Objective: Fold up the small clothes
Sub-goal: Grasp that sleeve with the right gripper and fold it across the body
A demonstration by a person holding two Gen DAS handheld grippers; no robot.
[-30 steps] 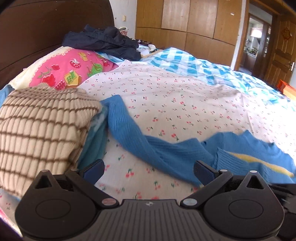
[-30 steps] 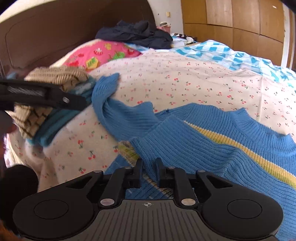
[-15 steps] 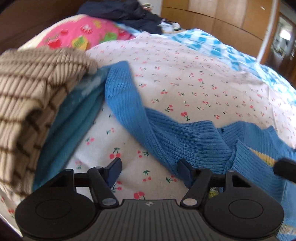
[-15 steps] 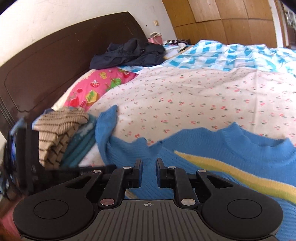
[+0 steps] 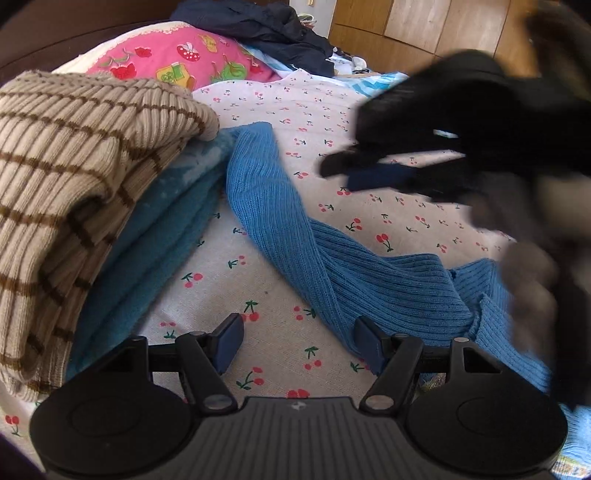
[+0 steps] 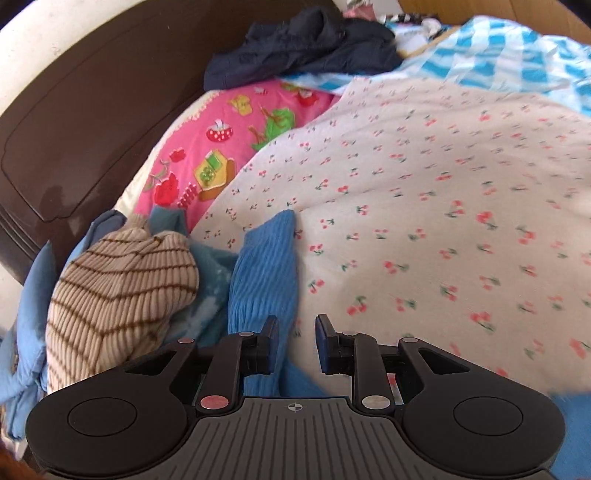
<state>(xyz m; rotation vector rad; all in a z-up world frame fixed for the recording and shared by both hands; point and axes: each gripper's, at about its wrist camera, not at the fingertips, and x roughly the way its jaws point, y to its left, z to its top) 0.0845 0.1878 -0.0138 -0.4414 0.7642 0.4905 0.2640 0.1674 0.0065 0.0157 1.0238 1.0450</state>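
Observation:
A blue knit sweater lies on the cherry-print sheet (image 5: 406,221). Its long sleeve (image 5: 266,206) runs from the folded stack down to the body (image 5: 491,317) at the lower right. My left gripper (image 5: 298,343) is low over the sheet and open. Its right finger (image 5: 367,345) touches the sleeve's edge, and only sheet lies between the pads. My right gripper (image 5: 340,171) shows as a dark blur above the sheet at the right. In the right wrist view the right gripper (image 6: 295,343) hovers by the sleeve (image 6: 266,273) with its jaws opening and nothing pressed between them.
A folded beige striped knit (image 5: 74,184) sits on a teal towel (image 5: 155,240) at the left, against the sleeve's end. Behind are a pink pillow (image 5: 177,62), dark clothes (image 5: 266,26), a brown headboard (image 6: 92,122) and a blue checked quilt (image 6: 498,55).
My right gripper swung left from the sweater's body to the sleeve and its jaws widened. My left gripper sank toward the sheet, its jaws narrowed, and the right finger came against the sleeve.

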